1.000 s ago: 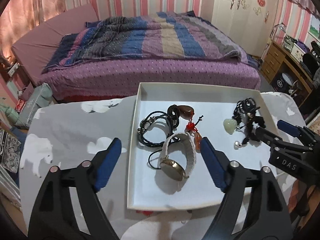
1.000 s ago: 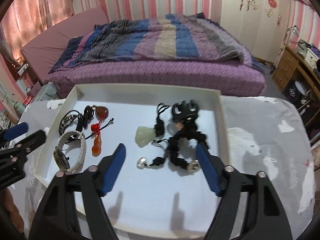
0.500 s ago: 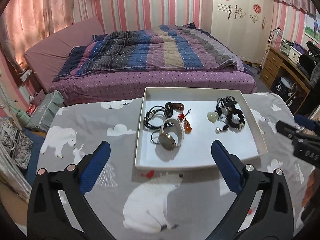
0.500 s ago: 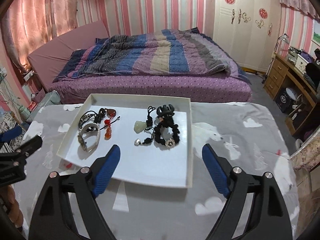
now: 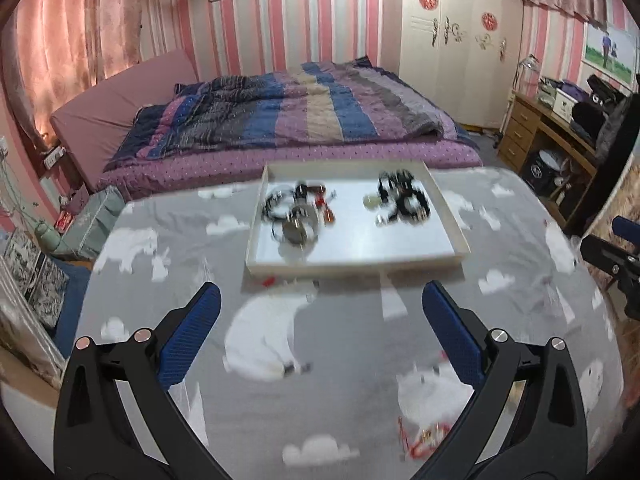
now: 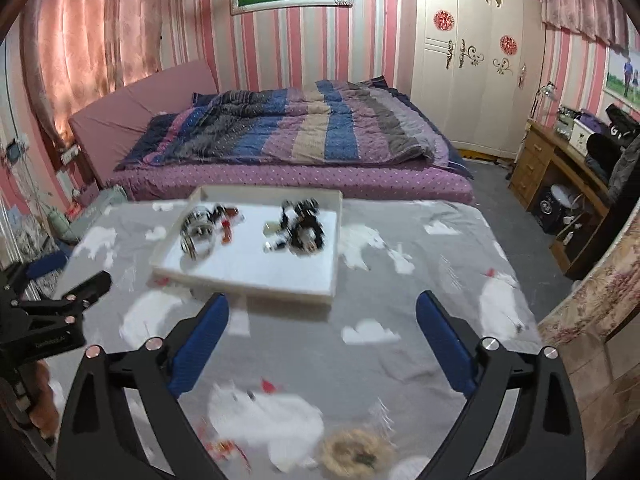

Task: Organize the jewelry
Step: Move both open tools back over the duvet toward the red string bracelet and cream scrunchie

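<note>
We hold the left gripper (image 5: pixel 320 312) and the right gripper (image 6: pixel 322 322) spread wide and empty above the grey printed cloth (image 5: pixel 352 352), the right one's jaws having just been opening, well short of the white tray (image 5: pixel 356 260) where the jewelry lies. The watch (image 5: pixel 298 226) among dark cords at the tray's left, and the black beaded tangle (image 5: pixel 402 200) at its right, look light, limp and snag-prone, so we judge a pinch on a band or strand best. Blur hides how each piece points; the tray's long axis runs crosswise to us.

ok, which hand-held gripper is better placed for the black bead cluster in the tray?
Right, probably. Its hand-held gripper, jaws just opened wider and empty, has the black bead cluster almost dead ahead in the tray.
</note>
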{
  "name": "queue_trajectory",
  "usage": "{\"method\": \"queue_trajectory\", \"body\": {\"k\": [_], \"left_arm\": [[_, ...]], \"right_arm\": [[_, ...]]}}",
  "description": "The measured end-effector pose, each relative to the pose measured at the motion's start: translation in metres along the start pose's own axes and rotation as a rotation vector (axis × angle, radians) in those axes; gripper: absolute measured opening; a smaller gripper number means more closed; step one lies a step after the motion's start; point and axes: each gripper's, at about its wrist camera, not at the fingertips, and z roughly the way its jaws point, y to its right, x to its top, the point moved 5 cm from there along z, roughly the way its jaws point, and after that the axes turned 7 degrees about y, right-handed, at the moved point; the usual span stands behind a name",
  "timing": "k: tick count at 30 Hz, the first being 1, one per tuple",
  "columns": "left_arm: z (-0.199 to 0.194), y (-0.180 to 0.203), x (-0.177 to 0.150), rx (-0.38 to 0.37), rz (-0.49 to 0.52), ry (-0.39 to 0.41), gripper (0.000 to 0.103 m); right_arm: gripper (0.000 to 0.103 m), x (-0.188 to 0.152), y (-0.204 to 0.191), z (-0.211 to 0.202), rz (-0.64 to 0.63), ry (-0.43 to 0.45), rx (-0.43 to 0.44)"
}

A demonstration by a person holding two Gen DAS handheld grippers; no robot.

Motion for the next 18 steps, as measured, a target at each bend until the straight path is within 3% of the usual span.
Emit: {"method": "queue_trajectory", "body": {"k": [7, 18], "left_arm": [[-0.003, 0.009, -0.069, -0.017, 0.012, -0.071, 0.1], [0.002, 0.043, -0.155, -0.087, 0.048, -0.128, 0.1]], "right_arm": [[0.095, -0.085, 0.029, 0.0, 0.013, -0.076, -0.025], [0.095, -0.176, 0.043, 0.022, 0.033, -0.168, -0.066]]}}
